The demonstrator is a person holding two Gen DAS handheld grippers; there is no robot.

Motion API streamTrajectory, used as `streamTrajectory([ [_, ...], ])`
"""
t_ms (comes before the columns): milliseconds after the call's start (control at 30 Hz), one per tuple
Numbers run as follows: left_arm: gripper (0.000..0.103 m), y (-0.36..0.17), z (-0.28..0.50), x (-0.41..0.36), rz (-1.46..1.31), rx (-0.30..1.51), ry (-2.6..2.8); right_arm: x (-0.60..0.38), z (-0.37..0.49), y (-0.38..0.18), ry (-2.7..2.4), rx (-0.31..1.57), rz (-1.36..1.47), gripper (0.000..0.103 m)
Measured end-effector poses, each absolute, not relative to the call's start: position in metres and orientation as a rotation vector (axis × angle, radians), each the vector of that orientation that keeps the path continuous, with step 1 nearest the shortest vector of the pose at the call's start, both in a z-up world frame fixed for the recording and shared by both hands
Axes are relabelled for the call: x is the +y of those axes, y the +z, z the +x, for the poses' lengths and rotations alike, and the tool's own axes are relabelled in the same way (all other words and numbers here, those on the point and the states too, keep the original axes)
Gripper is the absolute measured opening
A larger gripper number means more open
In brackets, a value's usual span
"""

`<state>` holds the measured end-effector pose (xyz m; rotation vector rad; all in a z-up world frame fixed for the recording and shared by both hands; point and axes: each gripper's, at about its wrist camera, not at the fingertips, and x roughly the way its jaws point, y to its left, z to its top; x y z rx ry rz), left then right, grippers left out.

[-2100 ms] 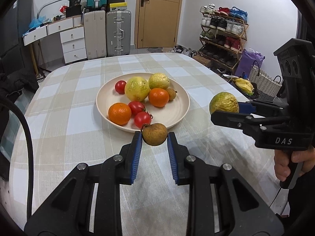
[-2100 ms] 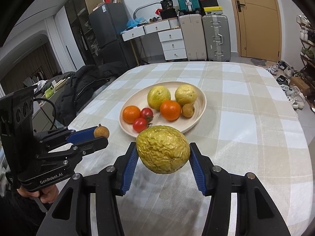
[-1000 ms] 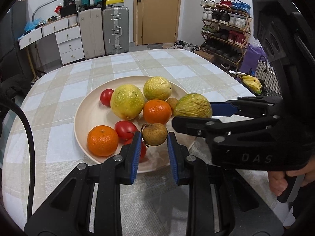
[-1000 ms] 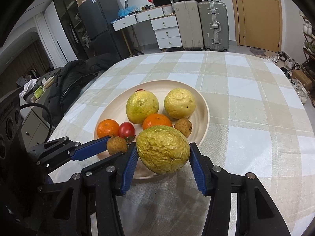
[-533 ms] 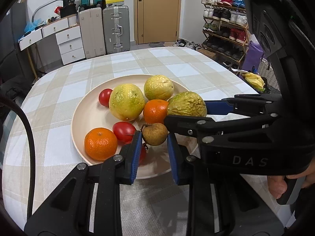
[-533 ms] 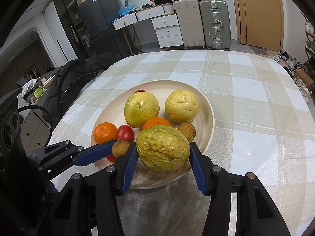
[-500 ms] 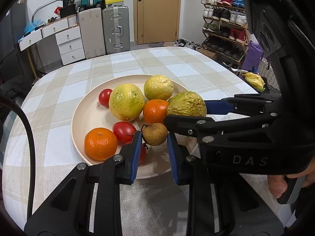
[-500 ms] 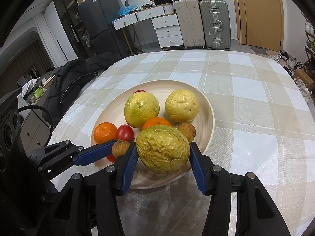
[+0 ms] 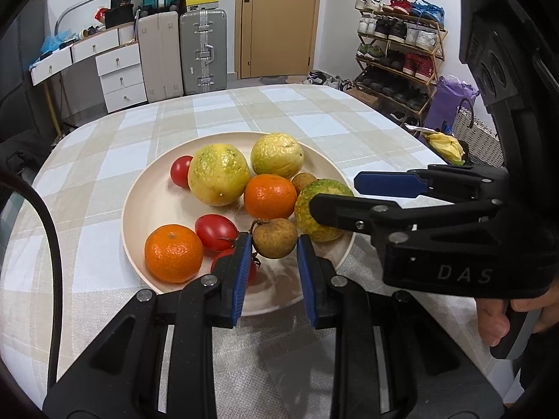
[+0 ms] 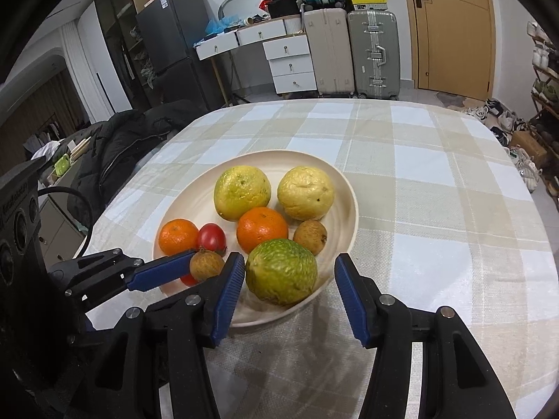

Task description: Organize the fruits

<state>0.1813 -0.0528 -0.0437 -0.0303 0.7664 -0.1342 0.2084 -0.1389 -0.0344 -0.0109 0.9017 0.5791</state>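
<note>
On the checked tablecloth of the table sits a wide cream plate heaped with fruit: two large yellow-green citrus fruits, two mandarins, red tomatoes and a small brown longan. Over the plate's near edge the left gripper has its blue-padded jaws clamped on a second small brown longan, holding it just above the plate beside the tomatoes. To its right, the right gripper has its jaws opening, spread to either side of a wrinkled green-yellow passion fruit; the fruit rests on the near rim area of the plate, between the pads, with a clear gap on the right side and almost none on the left. The passion fruit lies just beside the nearer mandarin and the loose longan. A person's hand grips the right gripper's handle at the table's right edge. Behind the table stand suitcases, a white set of drawers, a wooden door and a shoe rack.
</note>
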Motion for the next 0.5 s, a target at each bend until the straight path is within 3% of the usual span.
streamTrajectory([
  [133,0.024,-0.043,0.18,-0.053,-0.031,0.767,-0.137,-0.145,0.206,-0.033,0.566,0.893,-0.013,0.058],
  [200,0.025,-0.043,0.179,-0.053,-0.027,0.765,-0.127,-0.15,0.203,-0.031,0.559,0.882,-0.002,0.07],
  [267,0.031,-0.042,0.177,-0.052,-0.021,0.763,-0.119,-0.155,0.199,-0.029,0.561,0.867,0.012,0.074],
  [400,0.077,-0.038,0.165,-0.043,-0.047,0.734,-0.095,-0.164,0.186,-0.025,0.575,0.819,0.018,0.092],
  [433,0.083,-0.036,0.161,-0.04,-0.053,0.715,-0.087,-0.167,0.182,-0.023,0.576,0.797,0.026,0.094],
  [500,0.084,-0.032,0.152,-0.033,-0.063,0.689,-0.074,-0.174,0.176,-0.021,0.595,0.768,0.059,0.103],
])
